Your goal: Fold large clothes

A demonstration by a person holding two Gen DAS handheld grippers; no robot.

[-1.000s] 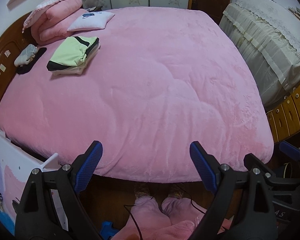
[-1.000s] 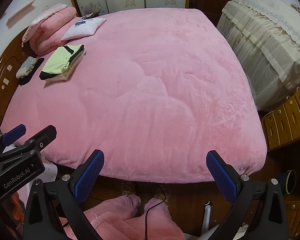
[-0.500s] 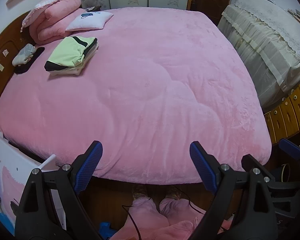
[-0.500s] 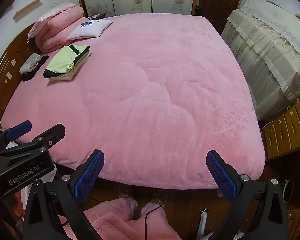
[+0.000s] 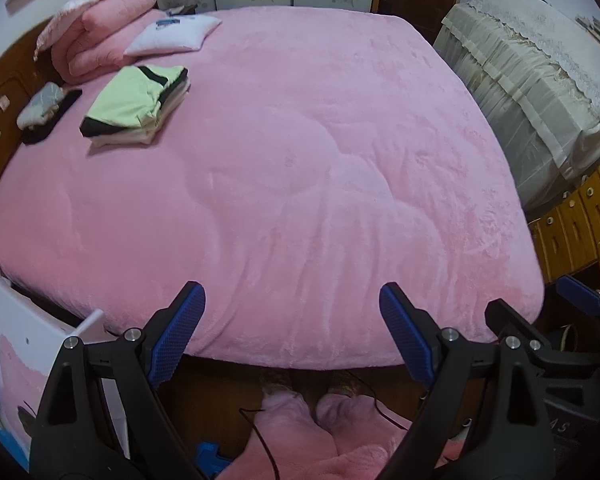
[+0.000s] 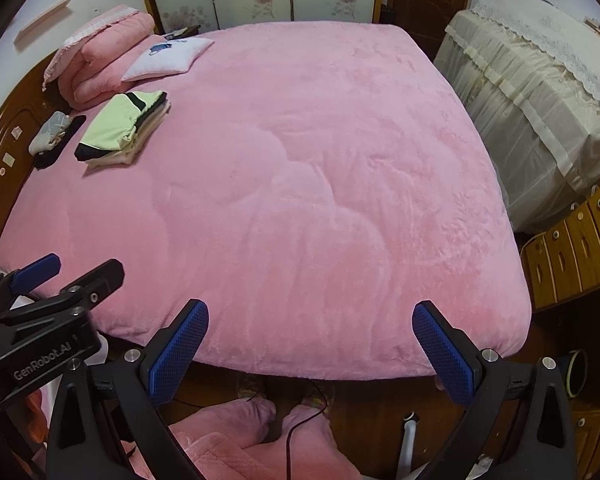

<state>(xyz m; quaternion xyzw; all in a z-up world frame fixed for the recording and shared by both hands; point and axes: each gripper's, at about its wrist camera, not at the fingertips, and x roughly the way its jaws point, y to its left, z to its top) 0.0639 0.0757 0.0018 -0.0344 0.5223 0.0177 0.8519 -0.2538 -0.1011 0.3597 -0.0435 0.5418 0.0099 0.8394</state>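
view: right gripper (image 6: 310, 340) sits slightly farther back from the bed (image 6: 300, 200) | far doors show more | left view: barely shifts

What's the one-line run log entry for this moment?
left gripper: jaws open, empty | right gripper: jaws open, empty | folded stack: on bed near headboard | no large garment in view

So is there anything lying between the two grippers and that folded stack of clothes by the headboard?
Nothing visible: between the open left gripper, the open right gripper and the folded stack lies only bare pink blanket; both grippers are empty.
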